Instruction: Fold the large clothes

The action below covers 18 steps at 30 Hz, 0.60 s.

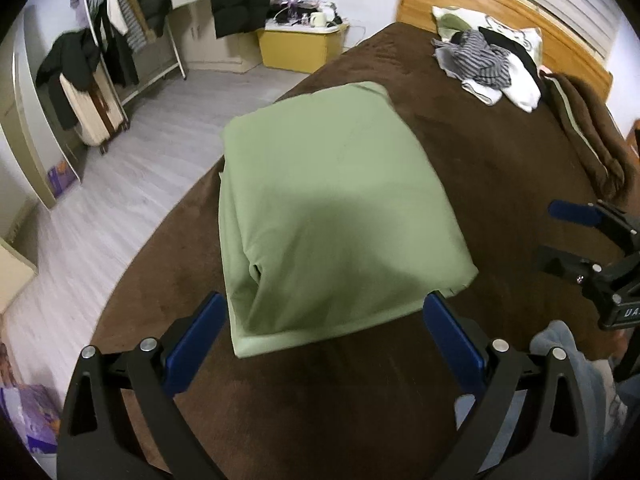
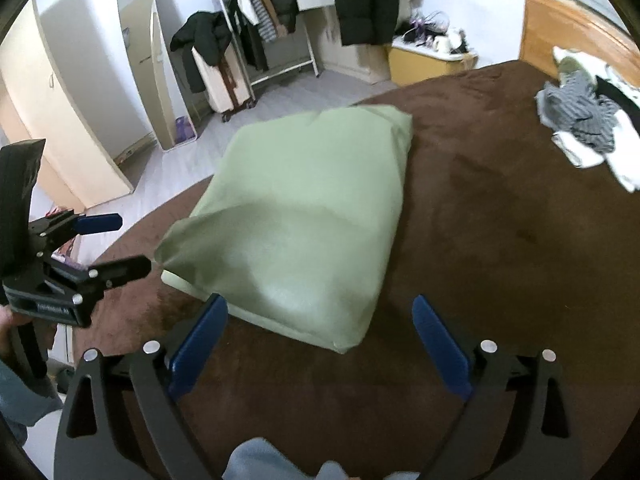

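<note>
Left wrist view: one bed with brown plush cover (image 1: 460, 152); one folded pale-green garment (image 1: 336, 208) lying near its edge; one heap of striped and white clothes (image 1: 486, 66) by the headboard. Left hand-held gripper (image 1: 324, 344) and right hand-held gripper (image 2: 320, 344): both spread wide, empty, above the garment.

White lettering on each hand-held gripper's (image 1: 624, 312) body is too blurred to read.

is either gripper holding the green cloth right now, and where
Nothing is held. The left hand-held gripper and the right hand-held gripper are both open, clear of the folded green cloth on the bed.
</note>
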Motion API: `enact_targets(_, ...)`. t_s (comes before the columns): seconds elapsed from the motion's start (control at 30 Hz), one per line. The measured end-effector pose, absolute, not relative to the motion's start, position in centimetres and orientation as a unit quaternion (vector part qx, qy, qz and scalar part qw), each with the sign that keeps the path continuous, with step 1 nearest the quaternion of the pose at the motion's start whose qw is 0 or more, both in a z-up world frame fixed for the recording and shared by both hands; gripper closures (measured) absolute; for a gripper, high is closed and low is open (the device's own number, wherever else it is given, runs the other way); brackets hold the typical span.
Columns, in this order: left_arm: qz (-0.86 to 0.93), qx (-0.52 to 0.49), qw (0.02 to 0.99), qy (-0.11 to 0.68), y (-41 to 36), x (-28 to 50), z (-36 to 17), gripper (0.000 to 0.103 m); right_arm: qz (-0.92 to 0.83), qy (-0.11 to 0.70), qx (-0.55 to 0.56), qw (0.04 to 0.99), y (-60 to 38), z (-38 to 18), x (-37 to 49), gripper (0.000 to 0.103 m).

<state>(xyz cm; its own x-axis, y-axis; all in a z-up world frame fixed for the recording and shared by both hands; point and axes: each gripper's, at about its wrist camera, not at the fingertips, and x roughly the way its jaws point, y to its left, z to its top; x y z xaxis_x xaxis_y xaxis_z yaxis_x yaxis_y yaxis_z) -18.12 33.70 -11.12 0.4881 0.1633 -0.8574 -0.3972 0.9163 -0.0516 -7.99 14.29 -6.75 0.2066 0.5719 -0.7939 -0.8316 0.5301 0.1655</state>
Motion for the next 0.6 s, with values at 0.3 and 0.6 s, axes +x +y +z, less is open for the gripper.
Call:
enact_targets(0.3, 0.188, -0.17, 0.861, 0.441, 30.2, -22.8, -7.6, 0.007, 0.433, 0.403, -0.13, 0.795, 9.5, -3.1, -12.7, 0.01)
enact_targets(0.6, 0.21, -0.145, 0.866, 0.43, 27.5, -25.4, -7.6, 0.007, 0.428, 0.391, -0.142, 0.803, 6.7, -2.4, -16.4, 0.01)
